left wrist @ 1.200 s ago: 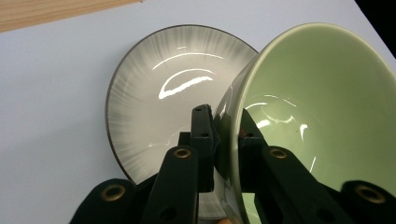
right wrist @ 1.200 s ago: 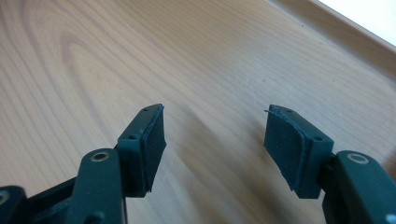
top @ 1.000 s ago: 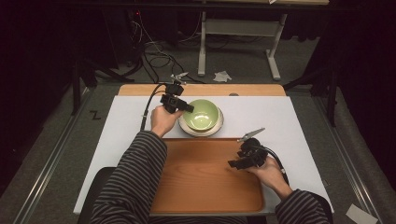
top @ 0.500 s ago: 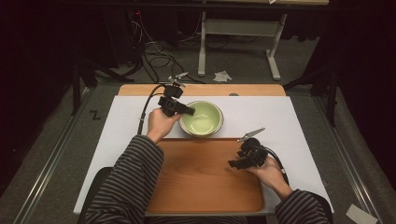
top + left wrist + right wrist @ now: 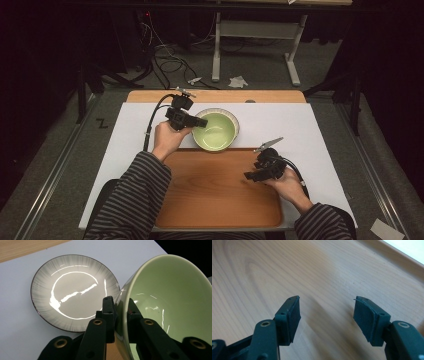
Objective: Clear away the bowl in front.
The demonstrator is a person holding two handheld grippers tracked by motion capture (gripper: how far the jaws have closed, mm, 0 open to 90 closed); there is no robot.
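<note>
My left gripper [image 5: 119, 305] is shut on the rim of a pale green bowl [image 5: 172, 297], one jaw inside and one outside. The bowl hangs tilted just above a grey striped plate [image 5: 70, 290] with a dark rim. In the high view the left gripper [image 5: 199, 122] holds the bowl [image 5: 216, 133] at its left side, near the tray's far edge, and the plate [image 5: 232, 116] peeks out behind it. My right gripper [image 5: 327, 312] stands open and empty low over the wooden tray [image 5: 262, 270]. From above, the right gripper [image 5: 256, 172] is over the tray's [image 5: 210, 200] right part.
A white mat [image 5: 310, 130] covers the table under the tray and plate. A bare wooden strip [image 5: 270, 96] runs along the table's far edge. Beyond it on the floor lie cables [image 5: 170, 55], a metal stand [image 5: 252, 35] and crumpled paper [image 5: 238, 81].
The left gripper has lifted the bowl off the plate and drawn it a little toward the tray, so the plate's far rim now shows. The right gripper has stayed put.
</note>
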